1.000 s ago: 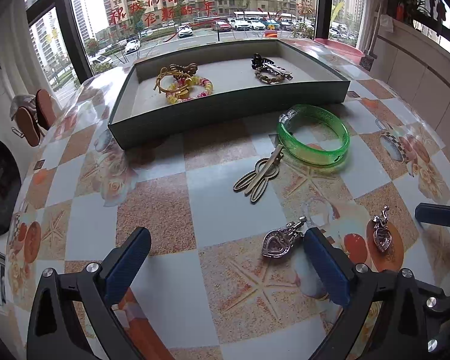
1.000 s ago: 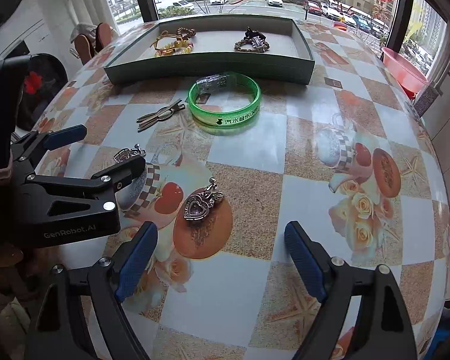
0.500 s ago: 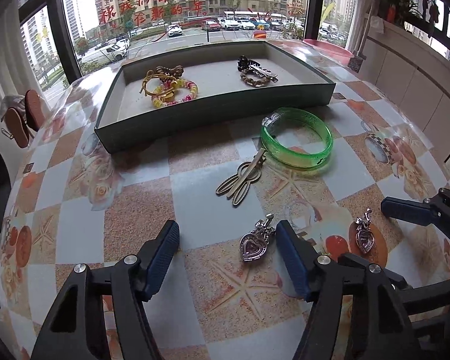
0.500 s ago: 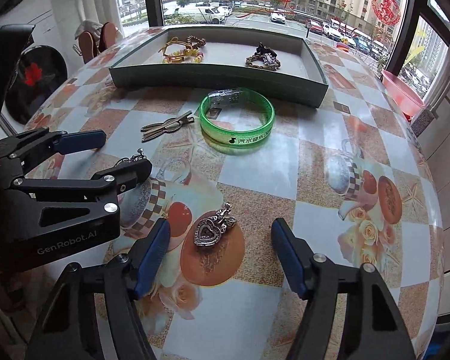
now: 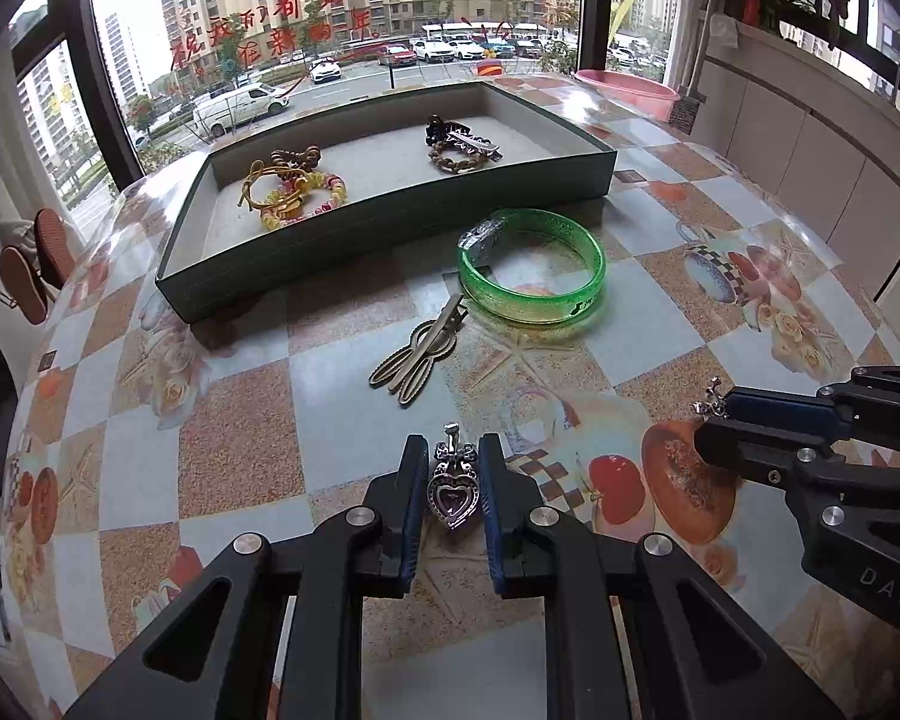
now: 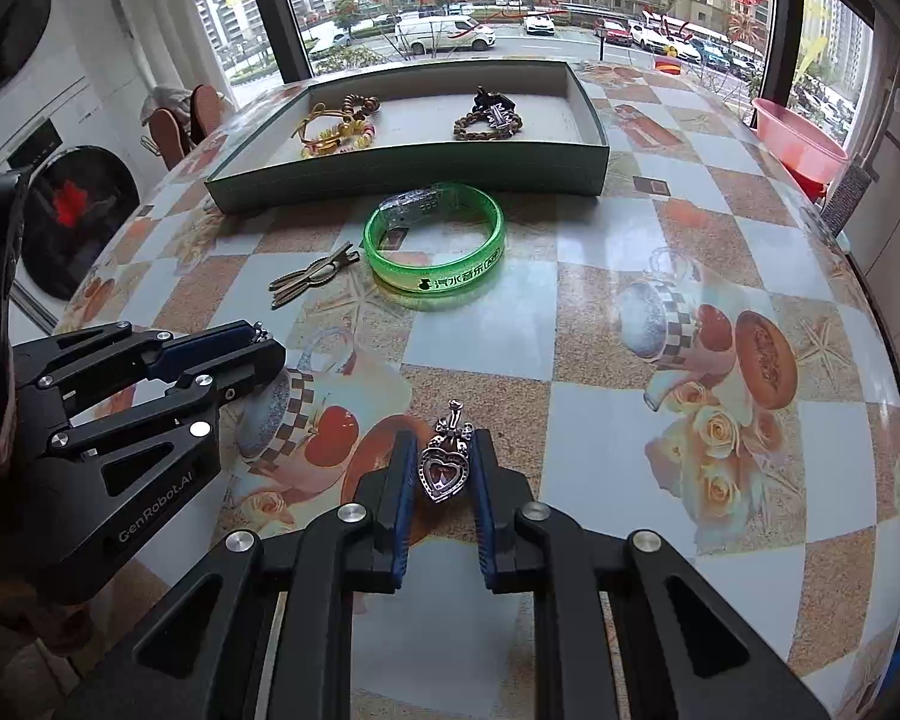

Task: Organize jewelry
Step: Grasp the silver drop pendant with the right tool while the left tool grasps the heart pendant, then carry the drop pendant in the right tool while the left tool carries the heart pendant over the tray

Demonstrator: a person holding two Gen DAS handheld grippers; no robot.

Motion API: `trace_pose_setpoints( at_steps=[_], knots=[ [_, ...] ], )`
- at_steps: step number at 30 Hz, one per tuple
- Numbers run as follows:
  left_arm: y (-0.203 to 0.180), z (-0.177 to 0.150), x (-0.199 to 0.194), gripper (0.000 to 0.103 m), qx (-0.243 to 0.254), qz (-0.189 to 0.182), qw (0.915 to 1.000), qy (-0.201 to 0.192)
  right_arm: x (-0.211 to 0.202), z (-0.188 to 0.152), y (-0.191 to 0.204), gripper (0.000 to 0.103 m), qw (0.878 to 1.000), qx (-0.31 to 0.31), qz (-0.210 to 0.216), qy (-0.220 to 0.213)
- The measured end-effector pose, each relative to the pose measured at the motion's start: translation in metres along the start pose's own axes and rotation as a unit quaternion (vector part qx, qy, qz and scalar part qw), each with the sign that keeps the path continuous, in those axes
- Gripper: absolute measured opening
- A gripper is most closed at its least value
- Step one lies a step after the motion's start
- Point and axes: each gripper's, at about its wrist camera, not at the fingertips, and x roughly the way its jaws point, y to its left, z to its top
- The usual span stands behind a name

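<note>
Nearest, the left gripper [image 5: 449,495] was closing on a heart pendant [image 5: 452,495], pads at its flanks; the right gripper [image 6: 441,471] was closing on a second heart pendant [image 6: 442,468] likewise, presumably to carry both to the green tray [image 5: 390,222]. Short of the tray lay a bronze clip [image 5: 417,354] and a green bangle [image 5: 531,264]. Inside the tray sat beaded bracelets [image 5: 294,192] and a dark hair clip [image 5: 462,144].
</note>
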Motion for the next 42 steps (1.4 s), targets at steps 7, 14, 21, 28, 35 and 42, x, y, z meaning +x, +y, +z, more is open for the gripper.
trace_pose_setpoints(
  at_steps=[7,14,21,28,35,42],
  knots=[
    [0.010,-0.002,-0.013,0.030,-0.033,-0.009,0.9994,-0.007,-0.013,0.000,-0.027,0.019,0.998,0.055,0.035,-0.001],
    [0.016,-0.002,-0.034,0.030,-0.049,-0.015,0.9984,-0.025,-0.021,0.002,-0.037,0.019,0.995,0.082,0.057,0.000],
    [0.021,0.004,-0.049,0.030,-0.055,-0.021,0.9974,-0.042,-0.028,0.007,-0.038,0.019,0.994,0.083,0.067,0.002],
    [0.029,0.009,-0.055,0.030,-0.069,-0.028,0.9961,-0.047,-0.028,0.016,-0.035,0.019,0.994,0.078,0.070,0.007],
    [0.040,0.016,-0.059,0.030,-0.083,-0.032,0.9946,-0.052,-0.029,0.028,-0.034,0.019,0.993,0.081,0.082,0.009],
    [0.047,0.022,-0.059,0.030,-0.089,-0.034,0.9939,-0.056,-0.028,0.042,-0.033,0.019,0.993,0.080,0.090,0.009]
  ],
)
